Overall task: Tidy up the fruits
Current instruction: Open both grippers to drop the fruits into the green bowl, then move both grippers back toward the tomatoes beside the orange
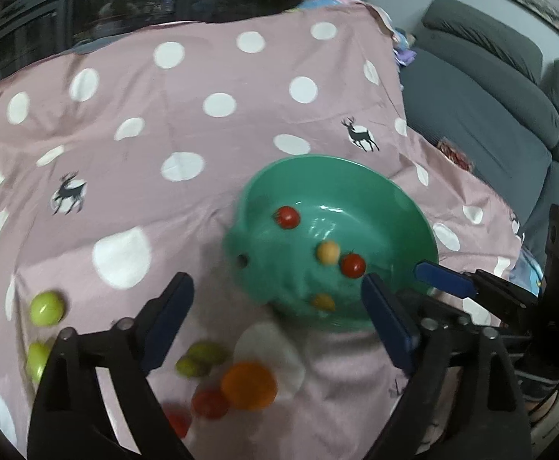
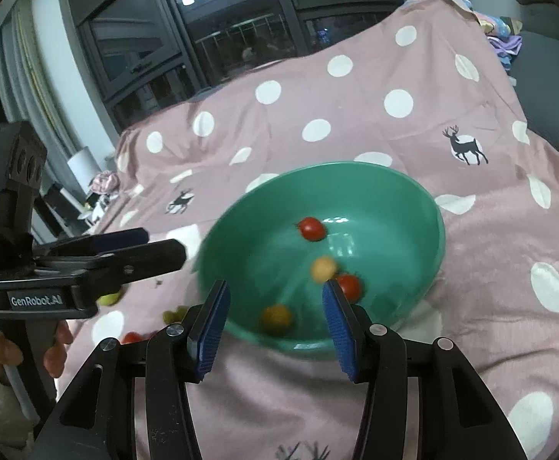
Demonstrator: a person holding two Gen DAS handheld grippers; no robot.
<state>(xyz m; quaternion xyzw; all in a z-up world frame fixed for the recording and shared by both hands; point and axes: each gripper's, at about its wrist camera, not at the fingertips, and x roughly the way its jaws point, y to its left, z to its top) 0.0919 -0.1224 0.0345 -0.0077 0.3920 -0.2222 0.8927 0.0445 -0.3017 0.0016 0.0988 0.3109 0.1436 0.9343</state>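
A green bowl (image 1: pixel 394 207) (image 2: pixel 413 207) sits on the pink dotted cloth and holds two red tomatoes (image 1: pixel 287 217) (image 2: pixel 311 228) and two yellow ones (image 1: pixel 327 252) (image 2: pixel 323 268). My left gripper (image 1: pixel 275 314) is open and empty, just left of the bowl's near rim. An orange (image 1: pixel 248 385), red tomatoes (image 1: pixel 209 403) and green fruits (image 1: pixel 47 307) lie on the cloth below it. My right gripper (image 2: pixel 275 322) is open and empty over the bowl's near rim; it also shows in the left wrist view (image 1: pixel 444 278).
The pink cloth (image 1: pixel 202 76) covers a table. A grey sofa (image 1: pixel 490 115) stands to the right. Dark windows (image 2: pixel 221 38) are behind. The left gripper and the hand holding it show at the left of the right wrist view (image 2: pixel 126 253).
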